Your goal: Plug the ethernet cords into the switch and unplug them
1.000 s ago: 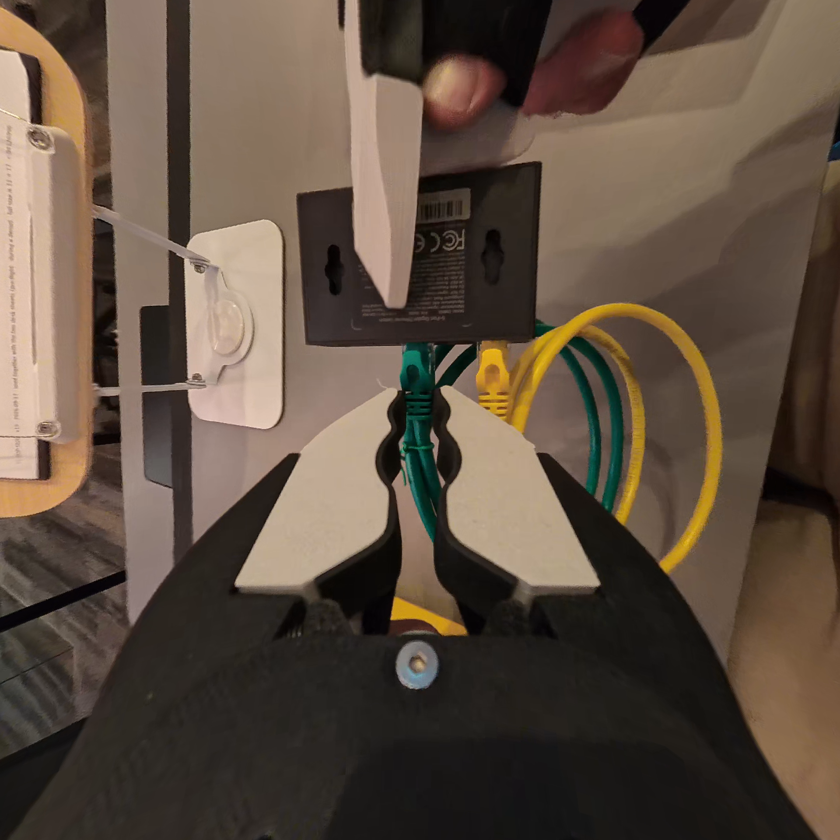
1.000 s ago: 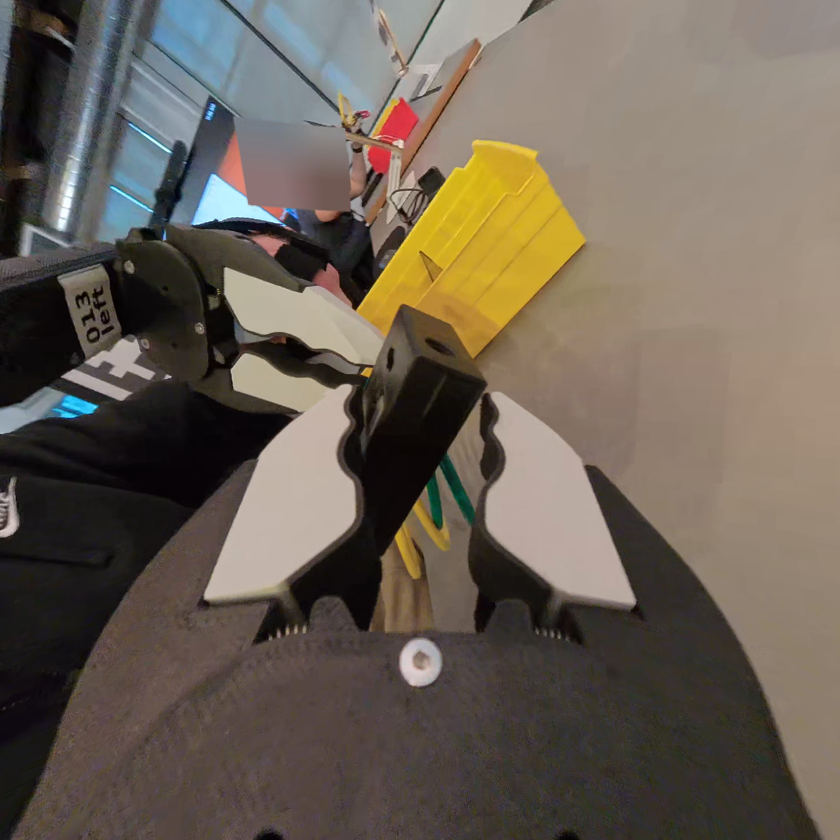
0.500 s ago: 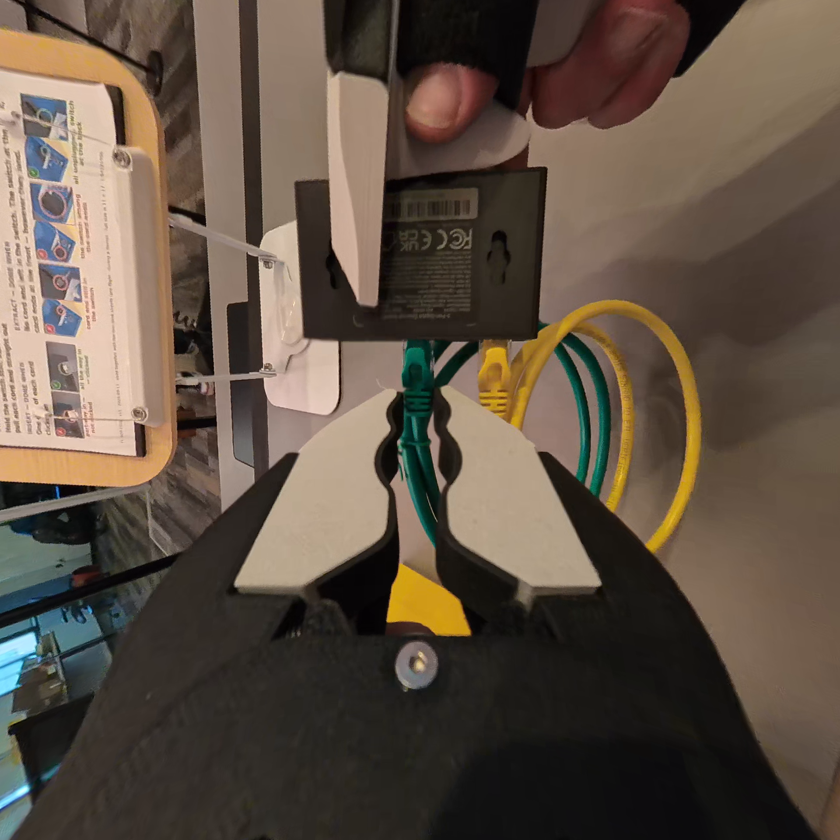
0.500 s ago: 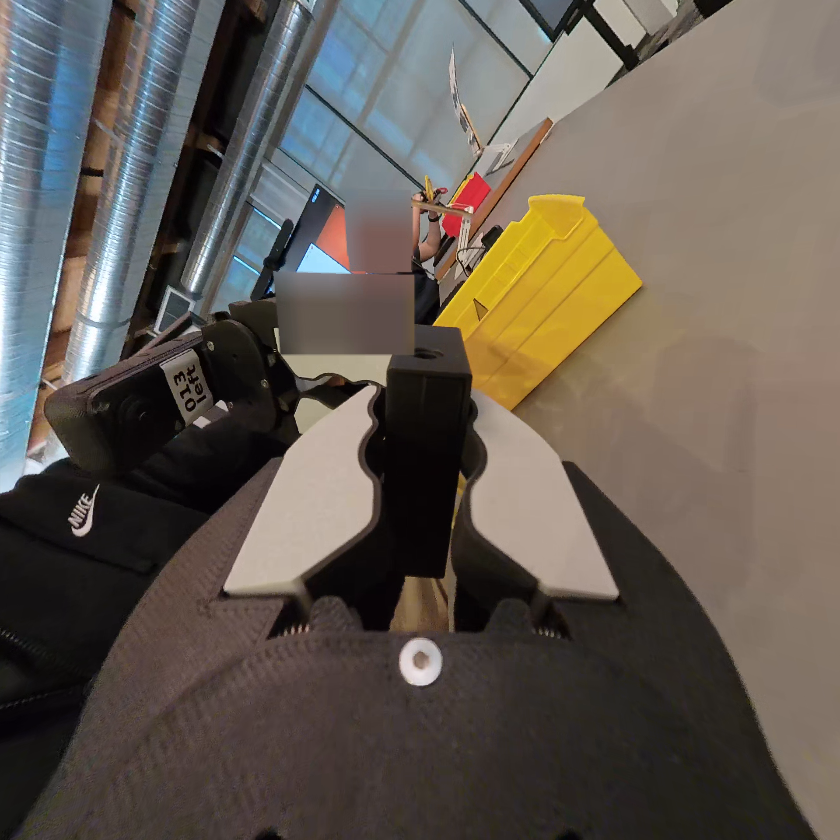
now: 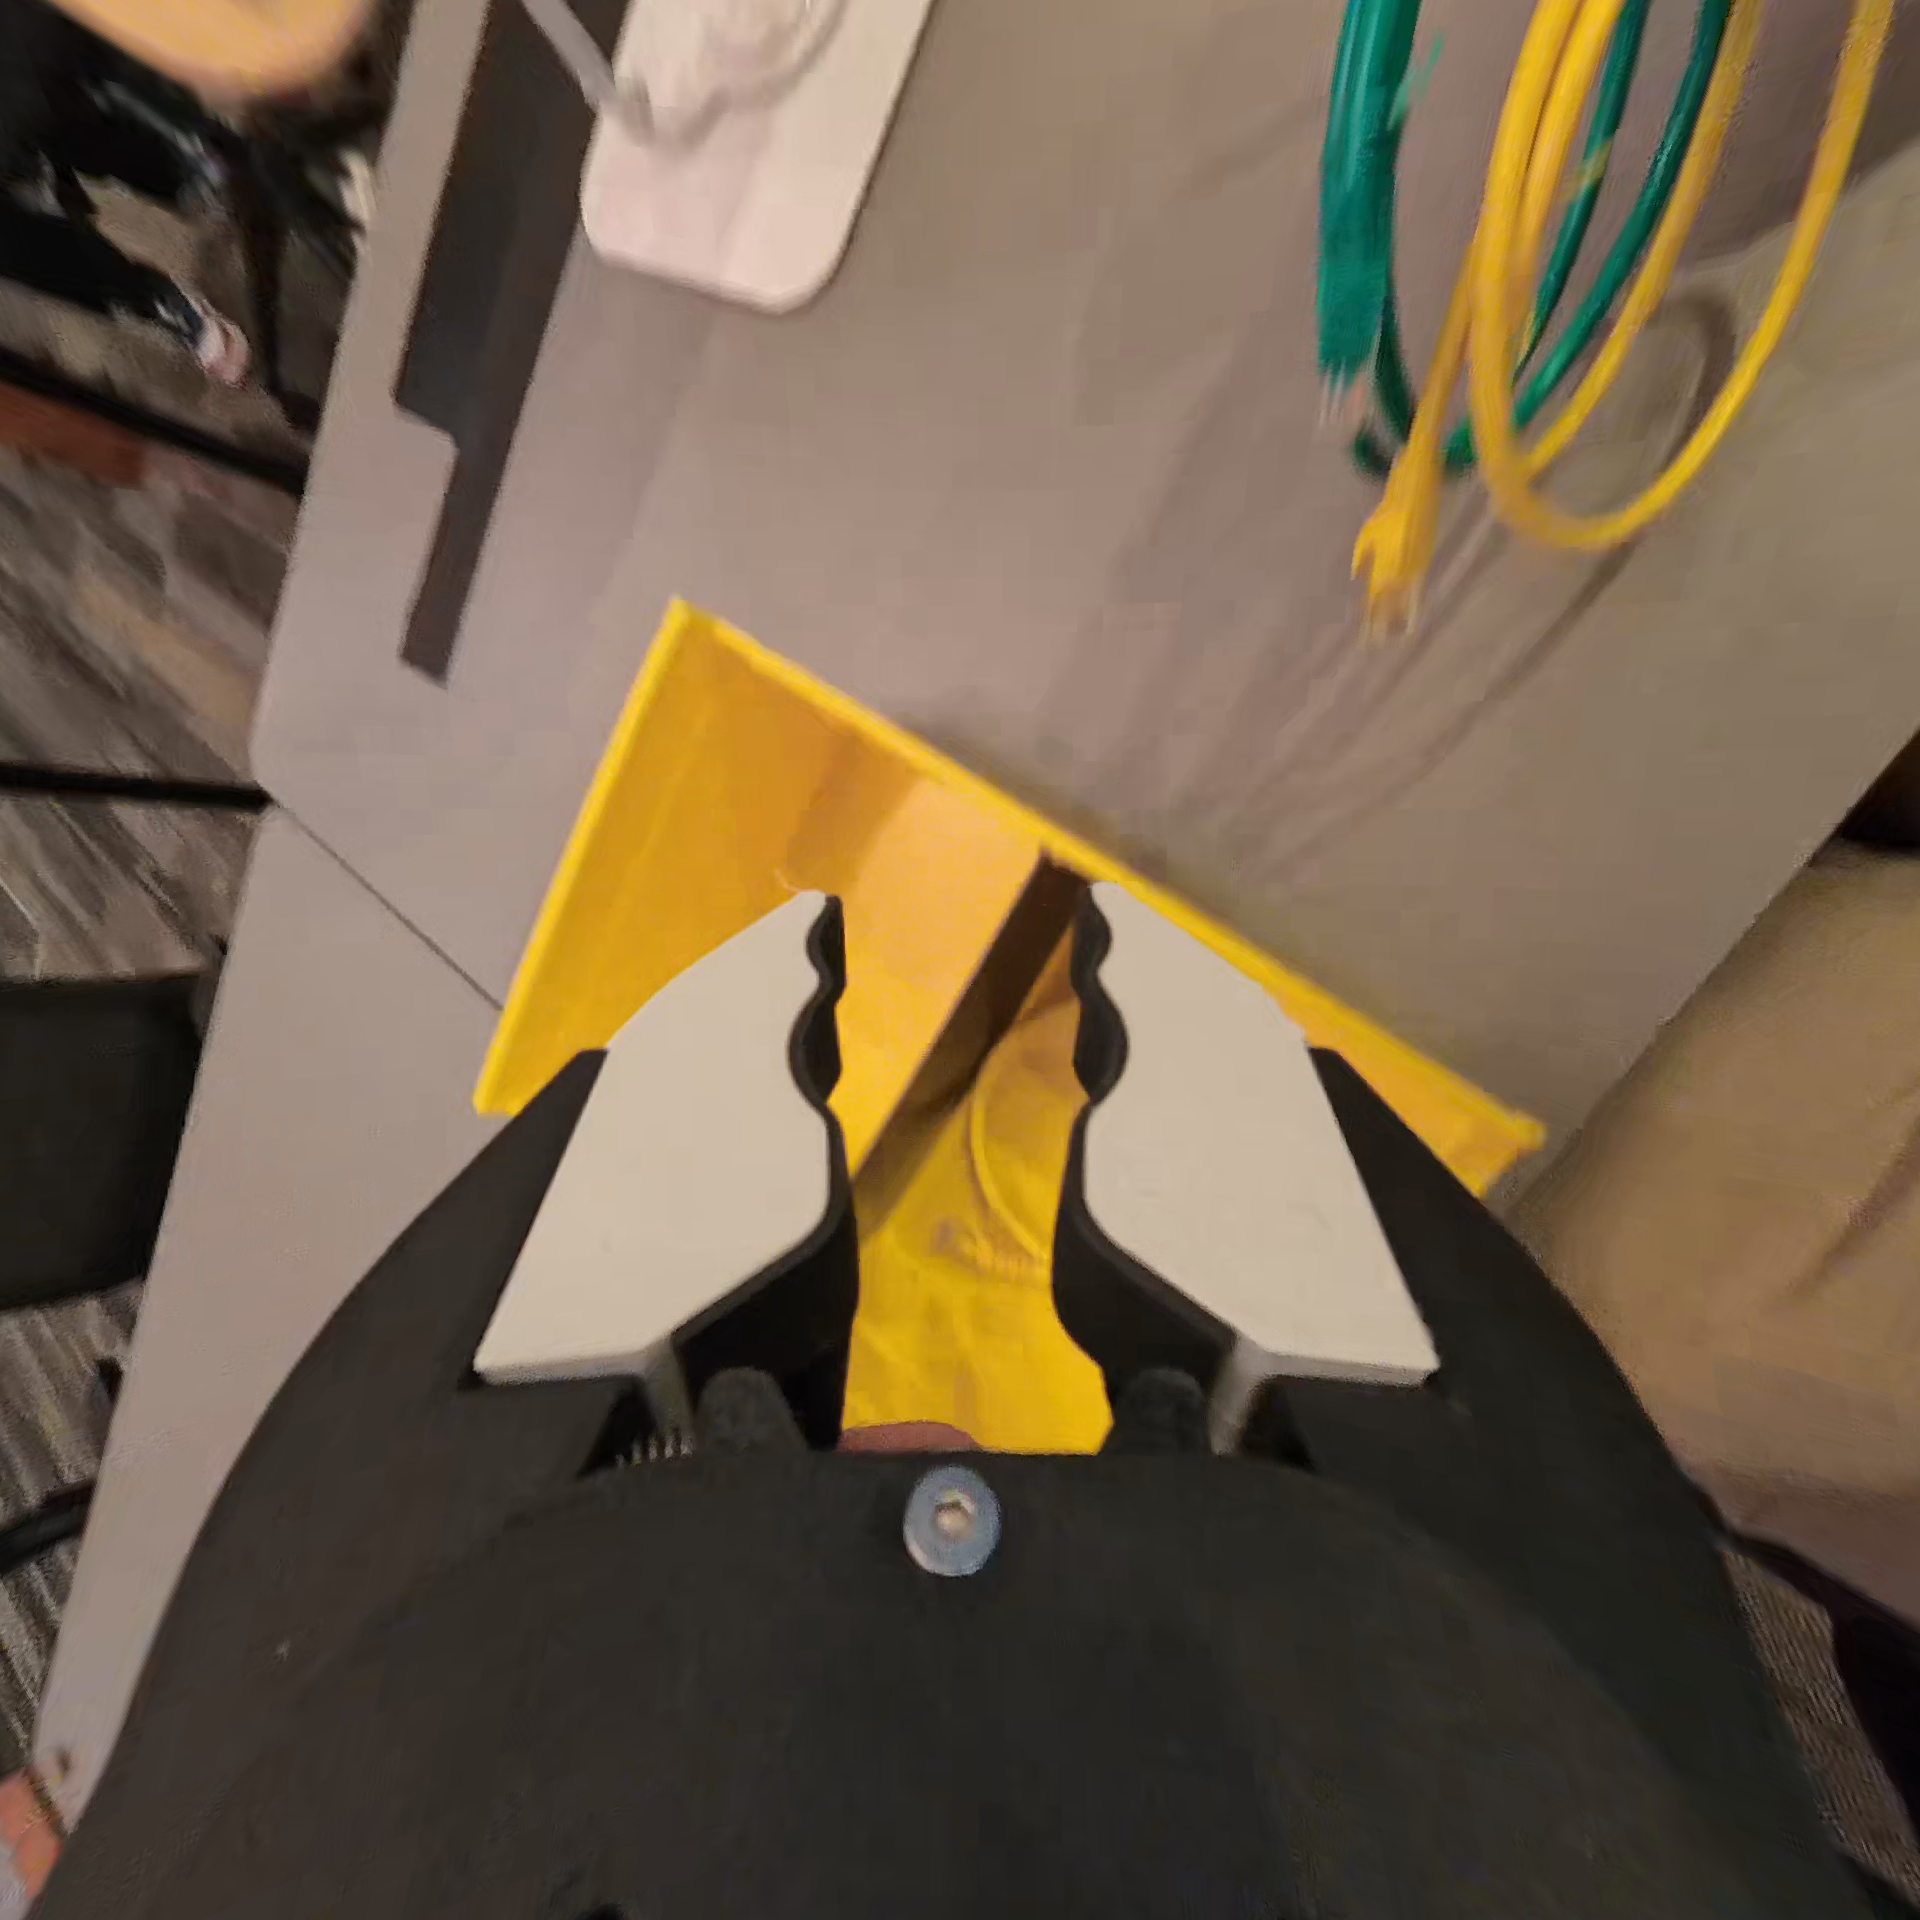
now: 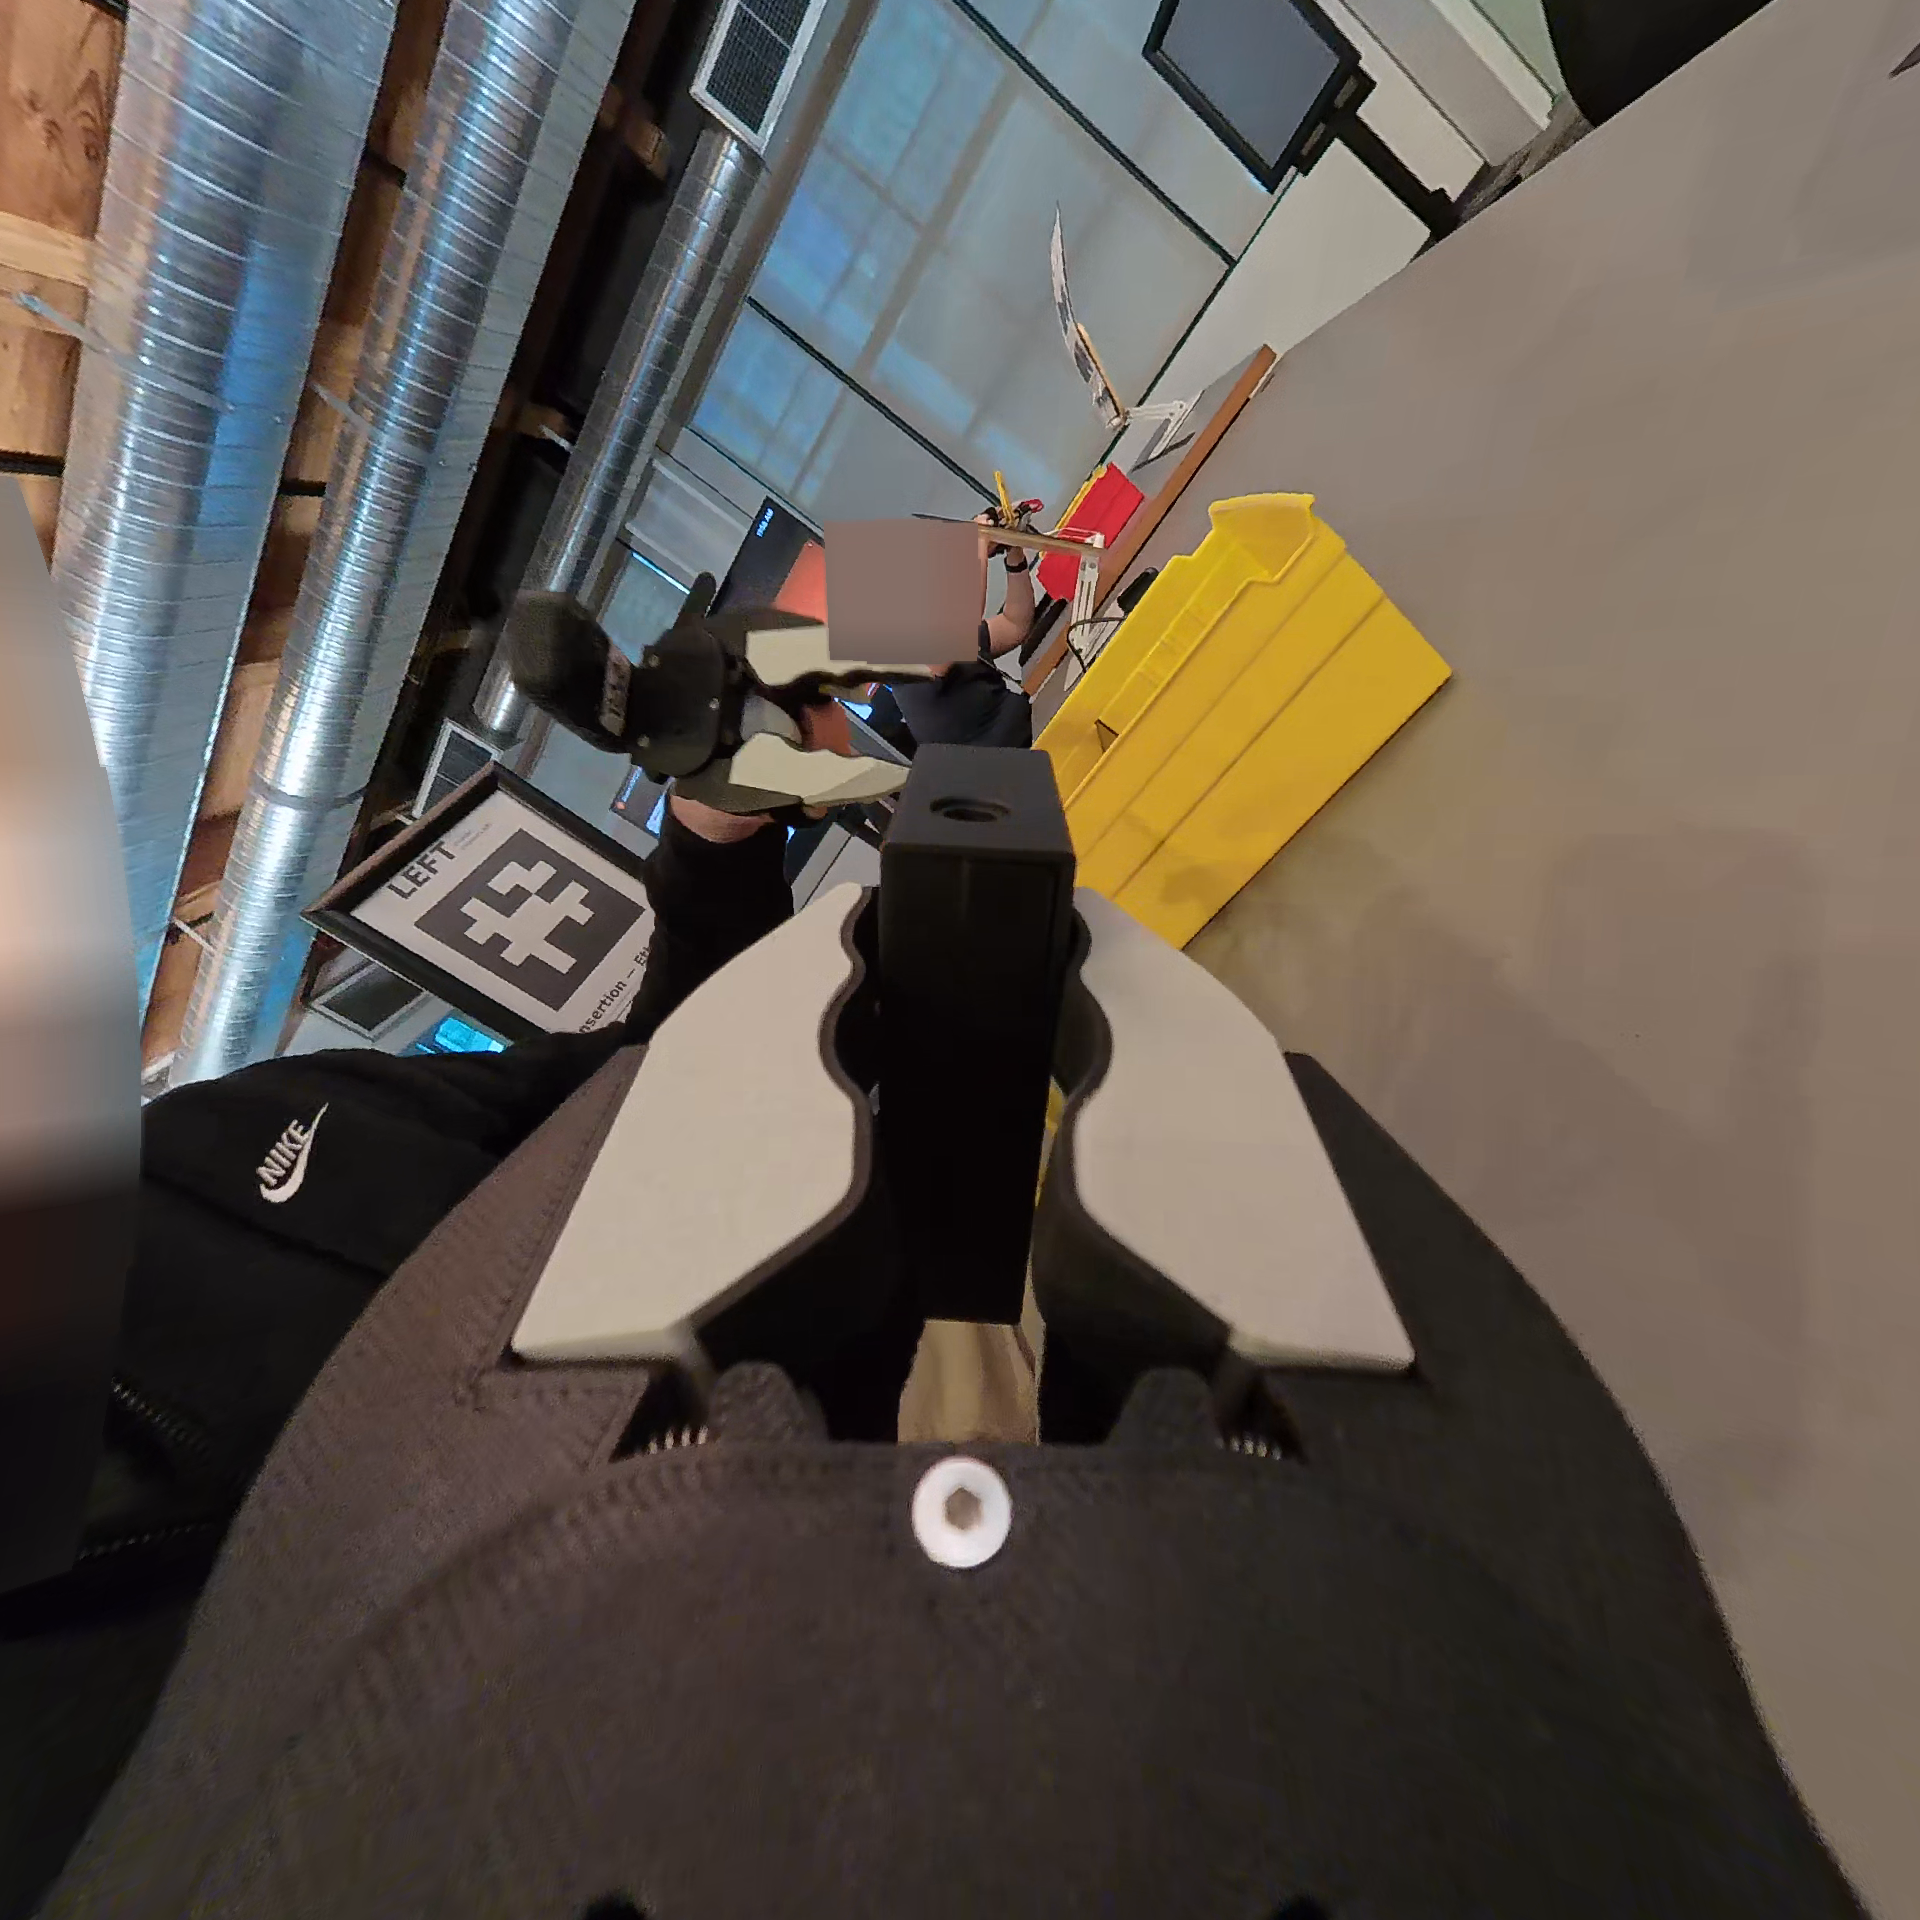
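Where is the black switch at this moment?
In the right wrist view, the black switch is clamped on edge in the right gripper, above the grey table, near the yellow bin.

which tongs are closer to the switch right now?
Right. The right tongs are shut on the black switch itself. The left tongs are open and empty over the yellow bin, well off the switch.

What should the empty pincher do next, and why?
Probably move the left gripper, which is open and empty, to the green cord. Its loose plug end and the yellow cord hang free, while the right gripper clamps the black switch.
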Demonstrator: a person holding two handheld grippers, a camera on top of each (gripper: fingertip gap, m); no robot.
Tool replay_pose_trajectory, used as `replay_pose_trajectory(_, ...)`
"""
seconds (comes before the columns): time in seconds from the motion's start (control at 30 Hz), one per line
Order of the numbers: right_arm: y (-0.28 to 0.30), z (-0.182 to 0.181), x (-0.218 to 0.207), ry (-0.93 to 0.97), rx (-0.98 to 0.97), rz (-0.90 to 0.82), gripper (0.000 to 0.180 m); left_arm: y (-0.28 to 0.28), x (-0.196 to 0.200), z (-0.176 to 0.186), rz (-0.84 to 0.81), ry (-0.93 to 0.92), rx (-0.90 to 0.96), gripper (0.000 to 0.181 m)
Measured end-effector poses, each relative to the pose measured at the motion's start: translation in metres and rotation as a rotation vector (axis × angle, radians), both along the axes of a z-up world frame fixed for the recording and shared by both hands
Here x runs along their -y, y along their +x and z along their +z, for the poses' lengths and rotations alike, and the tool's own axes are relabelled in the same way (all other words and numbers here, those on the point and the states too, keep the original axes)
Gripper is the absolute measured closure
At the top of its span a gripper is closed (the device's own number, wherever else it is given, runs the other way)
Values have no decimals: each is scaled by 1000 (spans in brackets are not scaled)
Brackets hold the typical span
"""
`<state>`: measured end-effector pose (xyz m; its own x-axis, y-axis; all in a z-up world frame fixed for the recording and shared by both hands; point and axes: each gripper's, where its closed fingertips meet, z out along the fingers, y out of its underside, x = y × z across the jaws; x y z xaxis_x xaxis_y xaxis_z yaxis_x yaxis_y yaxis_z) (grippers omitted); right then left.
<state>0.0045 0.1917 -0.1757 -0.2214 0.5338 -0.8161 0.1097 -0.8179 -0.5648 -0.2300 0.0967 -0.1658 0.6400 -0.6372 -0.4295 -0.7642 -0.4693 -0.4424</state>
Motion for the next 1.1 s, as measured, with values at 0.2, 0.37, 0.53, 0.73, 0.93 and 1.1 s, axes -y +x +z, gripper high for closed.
replay_pose_trajectory(0.2, -3, -6, 3, -5, 25, 13, 150, -82, 45, -74, 304, -190, -41, 147)
replay_pose_trajectory(0.37, -11, -3, 10, 22, 40, 31, 150, -109, 64, -131, 635, -364, 120, 167)
replay_pose_trajectory(0.53, -12, -2, 13, 36, 44, 37, 150, -139, 63, -152, 781, -353, 43, 180)
replay_pose_trajectory(0.73, -10, -1, 12, 47, 34, 36, 150, -147, 64, -157, 831, -355, 9, 176)
replay_pose_trajectory(0.93, -9, 0, 12, 51, 28, 39, 150, -146, 62, -154, 851, -334, 77, 160)
replay_pose_trajectory(1.1, -8, 1, 11, 52, 25, 33, 150, -135, 60, -158, 834, -354, 177, 164)
